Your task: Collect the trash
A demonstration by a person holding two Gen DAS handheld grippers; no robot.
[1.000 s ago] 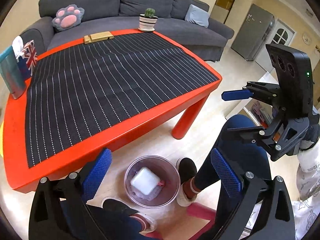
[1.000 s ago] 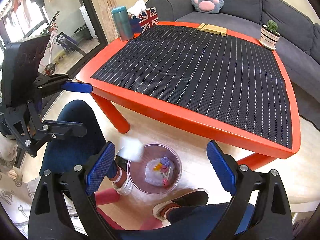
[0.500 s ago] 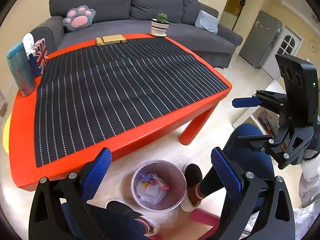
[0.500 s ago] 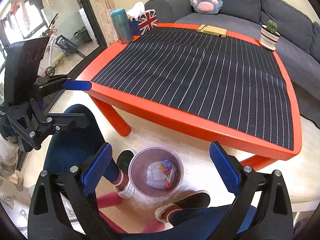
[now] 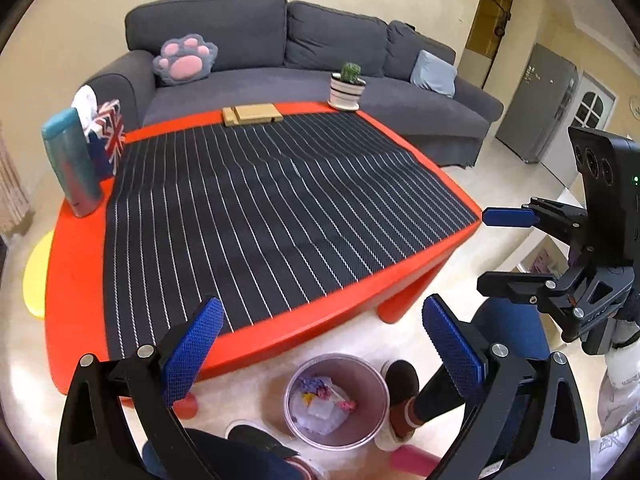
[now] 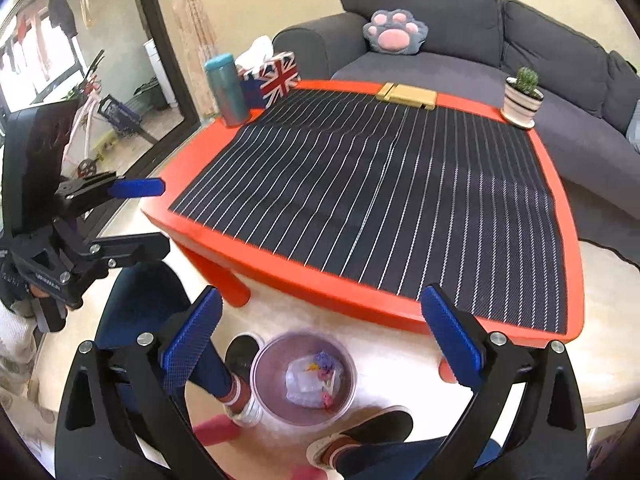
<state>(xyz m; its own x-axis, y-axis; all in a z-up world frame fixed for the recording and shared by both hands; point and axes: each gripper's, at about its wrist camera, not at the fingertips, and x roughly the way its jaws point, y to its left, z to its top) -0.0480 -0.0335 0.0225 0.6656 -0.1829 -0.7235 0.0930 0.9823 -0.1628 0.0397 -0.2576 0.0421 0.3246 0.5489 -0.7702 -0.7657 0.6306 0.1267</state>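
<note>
Both grippers hang over the floor at the near edge of the red table [image 5: 280, 324], pointing steeply down. The left gripper [image 5: 322, 344] stands wide open with nothing between its blue pads. The right gripper [image 6: 320, 336] is also spread to its widest and empty; its jaws have just been opening.

The trash bin [image 6: 264, 396] sits on the floor between the person's 2 shoes, at 6 o'clock in both wrist views. The trash [image 6: 310, 380], crumpled white wrapping with purple and pink bits, lies inside it.

1 second ago a white piece was blurred at the bin's rim at 10 o'clock in the right view; now it lies inside. Both views now take in more of the table and sofa [image 5: 248, 40], with the bin lower in the picture.
</note>
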